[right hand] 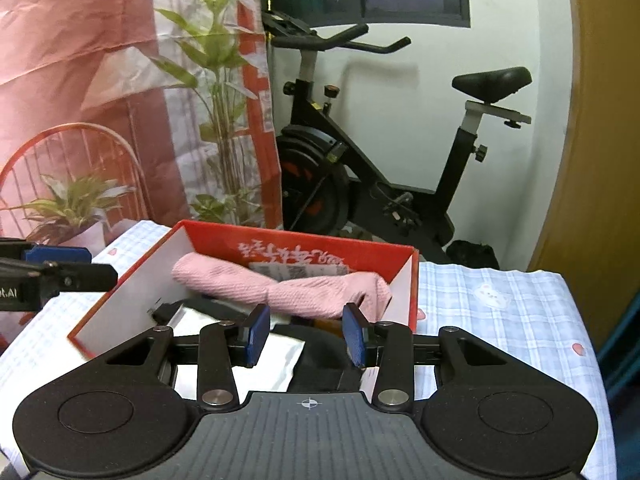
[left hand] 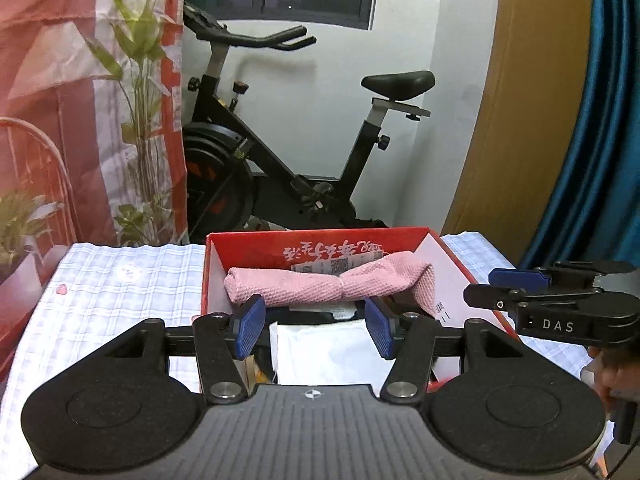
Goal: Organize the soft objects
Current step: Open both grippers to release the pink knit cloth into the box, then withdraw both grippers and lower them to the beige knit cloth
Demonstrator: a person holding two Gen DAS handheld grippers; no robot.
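A rolled pink towel lies across the far end of an open red box; it also shows in the right wrist view, inside the same box. White packets and dark items lie nearer in the box. My left gripper is open and empty above the box's near end. My right gripper is open and empty above the box, and it shows from the side in the left wrist view. The left gripper's tip shows in the right wrist view.
The box stands on a table with a pale blue checked cloth. A black exercise bike stands behind the table. Potted plants and a red-and-white backdrop are at the left. A wooden panel and a blue curtain are at the right.
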